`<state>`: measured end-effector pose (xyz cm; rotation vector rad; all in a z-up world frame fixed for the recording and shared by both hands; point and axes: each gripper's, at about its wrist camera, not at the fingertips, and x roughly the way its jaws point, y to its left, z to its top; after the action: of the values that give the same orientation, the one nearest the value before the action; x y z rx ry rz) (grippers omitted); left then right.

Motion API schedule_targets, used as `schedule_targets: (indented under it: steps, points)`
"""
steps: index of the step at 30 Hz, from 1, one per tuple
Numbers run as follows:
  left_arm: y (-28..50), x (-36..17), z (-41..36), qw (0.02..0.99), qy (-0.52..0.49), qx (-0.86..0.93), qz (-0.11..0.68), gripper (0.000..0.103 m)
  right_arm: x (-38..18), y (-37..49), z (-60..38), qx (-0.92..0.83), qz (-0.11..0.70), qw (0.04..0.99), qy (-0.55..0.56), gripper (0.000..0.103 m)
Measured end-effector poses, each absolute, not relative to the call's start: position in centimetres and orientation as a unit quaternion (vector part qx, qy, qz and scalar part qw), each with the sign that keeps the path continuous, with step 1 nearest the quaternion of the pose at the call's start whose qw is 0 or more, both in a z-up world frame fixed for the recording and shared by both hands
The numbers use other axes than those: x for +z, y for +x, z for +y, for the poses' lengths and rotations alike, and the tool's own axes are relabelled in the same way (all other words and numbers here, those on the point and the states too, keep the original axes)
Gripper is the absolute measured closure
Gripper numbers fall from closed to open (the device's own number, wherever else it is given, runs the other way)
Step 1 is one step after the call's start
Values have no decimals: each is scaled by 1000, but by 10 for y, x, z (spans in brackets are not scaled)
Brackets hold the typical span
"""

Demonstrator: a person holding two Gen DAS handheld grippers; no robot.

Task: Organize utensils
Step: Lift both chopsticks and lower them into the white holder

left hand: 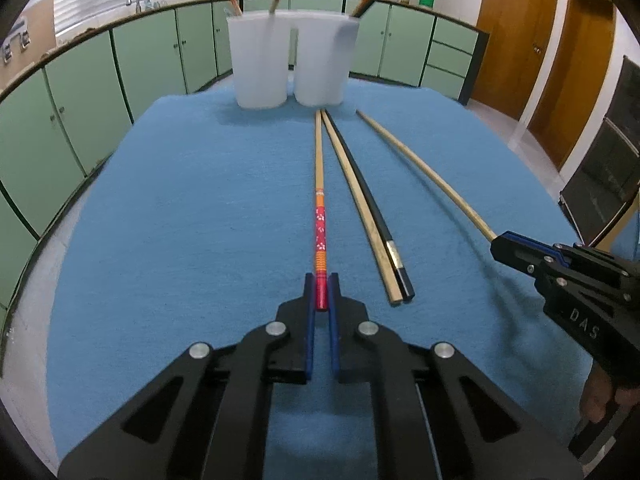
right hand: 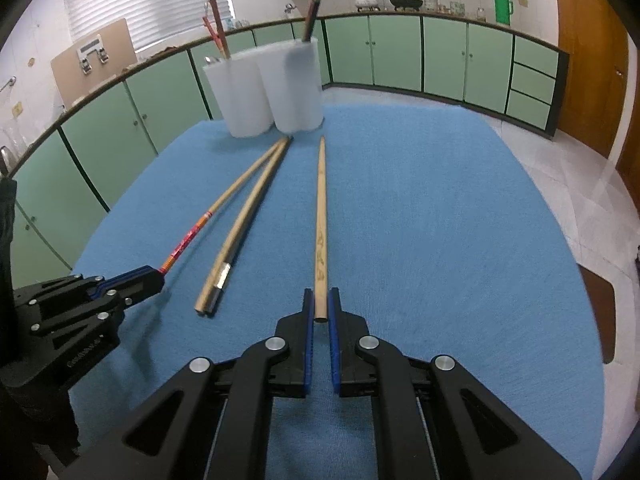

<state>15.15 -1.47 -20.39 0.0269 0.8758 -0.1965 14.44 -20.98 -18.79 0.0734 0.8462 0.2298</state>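
My left gripper [left hand: 321, 282] is shut on the red end of a red-and-orange patterned chopstick [left hand: 319, 200] that lies on the blue cloth and points at two white cups [left hand: 262, 60] holding several chopsticks. In the right wrist view the left gripper [right hand: 156, 278] grips that same chopstick [right hand: 192, 236]. My right gripper [right hand: 321, 298] is shut on the near end of a plain wooden chopstick [right hand: 320, 216], also seen as the right gripper [left hand: 498, 244] on the wooden chopstick [left hand: 424, 168]. A tan and a black chopstick [left hand: 368, 216] lie side by side between them.
The blue cloth [left hand: 180, 220] covers the table. The two cups [right hand: 296, 88] stand at its far edge. Green cabinets [left hand: 80, 92] ring the room, with wooden doors [left hand: 516, 32] at right. A hand [left hand: 600, 396] holds the right gripper's handle.
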Motion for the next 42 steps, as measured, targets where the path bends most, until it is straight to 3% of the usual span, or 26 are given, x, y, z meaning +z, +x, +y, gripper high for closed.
schedule_targets:
  steps: [21,42]
  points:
    - [140,-67,11,954,4,-115,277,98,-69,157,-233,123,334,933,47,96]
    - [155,16,14,968,2,-143,204,98,51,200,-211,217,287,933,-1,96]
